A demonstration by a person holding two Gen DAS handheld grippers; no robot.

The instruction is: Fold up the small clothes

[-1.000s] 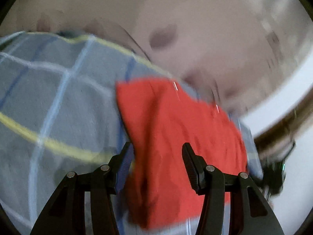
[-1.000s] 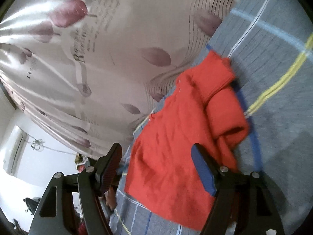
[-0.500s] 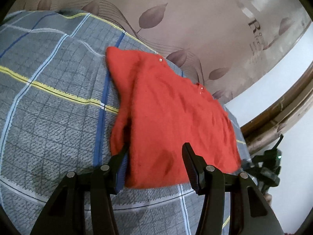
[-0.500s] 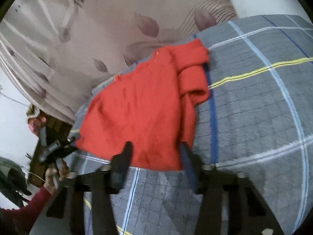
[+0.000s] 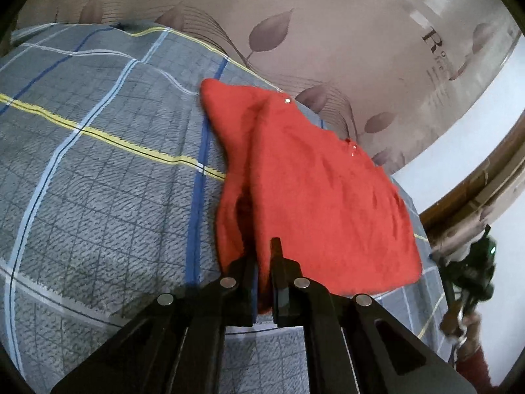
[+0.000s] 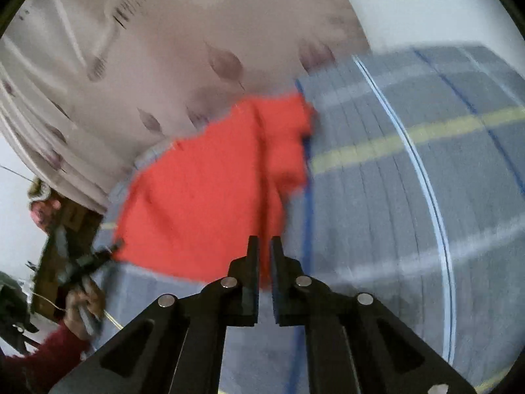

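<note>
Both tools closed since earlier — red garment [image 5: 315, 197] gripped, lengthwise along curtain [image 5: 328, 32].

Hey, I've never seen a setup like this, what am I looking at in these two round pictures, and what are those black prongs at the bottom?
No robot here: a person holds a two-finger gripper in each hand, each carrying a fisheye camera looking along its fingers. One picture is from the left gripper, the other from the right gripper. A red garment, partly folded, lies on a grey checked blanket, a leaf-patterned curtain behind. The left gripper is shut on the garment's near edge. The right one's jaws are closing with red cloth between them; that picture is blurred.
</note>
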